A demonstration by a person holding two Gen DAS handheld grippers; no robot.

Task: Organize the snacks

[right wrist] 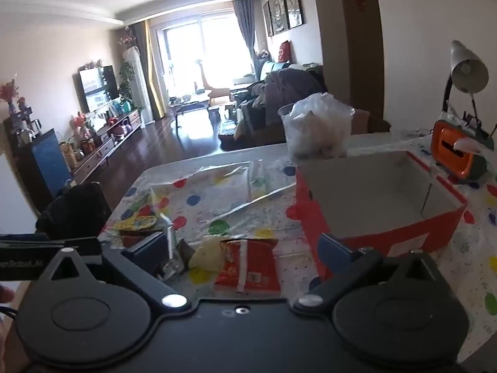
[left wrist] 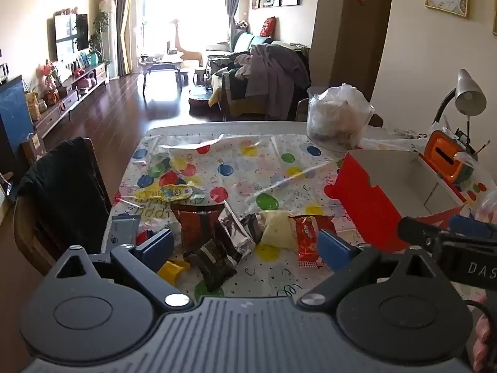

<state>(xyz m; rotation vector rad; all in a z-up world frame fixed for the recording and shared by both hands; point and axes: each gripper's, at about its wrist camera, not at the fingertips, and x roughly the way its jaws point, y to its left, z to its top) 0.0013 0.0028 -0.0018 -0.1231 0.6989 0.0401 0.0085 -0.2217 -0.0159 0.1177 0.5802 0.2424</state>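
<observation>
Two hand-held grippers are up over the bench (left wrist: 267, 126), and I see both wide open with nothing in them. My left hand-held gripper (left wrist: 245, 245) hangs above a heap of snacks: a dark red bag (left wrist: 195, 223), a silver pack (left wrist: 233, 231), a pale yellow pack (left wrist: 278, 228) and a red pack (left wrist: 307, 236). My right hand-held gripper (right wrist: 245, 250) hangs above that same red pack (right wrist: 248, 265). Beside the snacks stands a red box (right wrist: 382, 195), open on top, white inside.
</observation>
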